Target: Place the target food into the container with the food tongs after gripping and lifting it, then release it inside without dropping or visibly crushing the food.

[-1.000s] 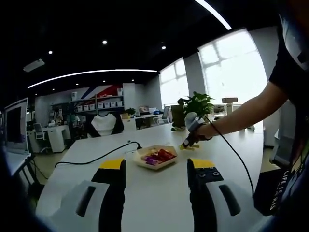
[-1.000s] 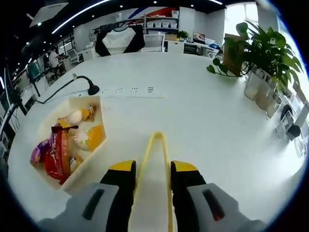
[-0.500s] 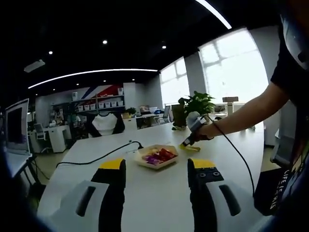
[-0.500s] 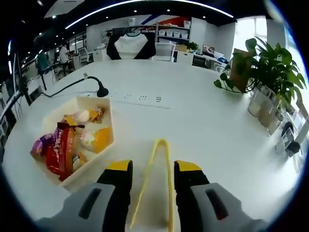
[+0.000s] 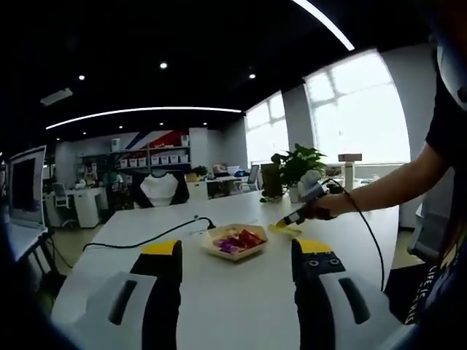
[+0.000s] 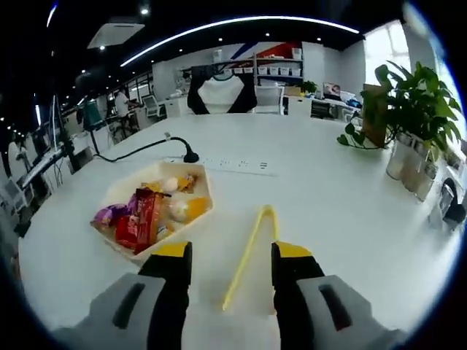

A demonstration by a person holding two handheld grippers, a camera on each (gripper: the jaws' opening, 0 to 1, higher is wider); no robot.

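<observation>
**Tongs lying loose on table, not yet picked up**

Yellow tongs (image 6: 250,251) flat on white table (image 6: 328,189), arms spread, gripping nothing, just beside food tray (image 6: 195,216). Right gripper (image 6: 228,257) open above them. Best to descend square, clamp mid-handle. Left gripper view adds side-on context: left gripper (image 5: 235,251) open, well back; right gripper view gives tray contents.

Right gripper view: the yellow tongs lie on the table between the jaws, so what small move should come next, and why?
Probably lower the right gripper and close it on the tongs. Its jaws stand open on either side of them, and the tongs lie flat on the white table, ungripped. The tray of wrapped snacks sits just to the left, so picking up food comes after that.
</observation>
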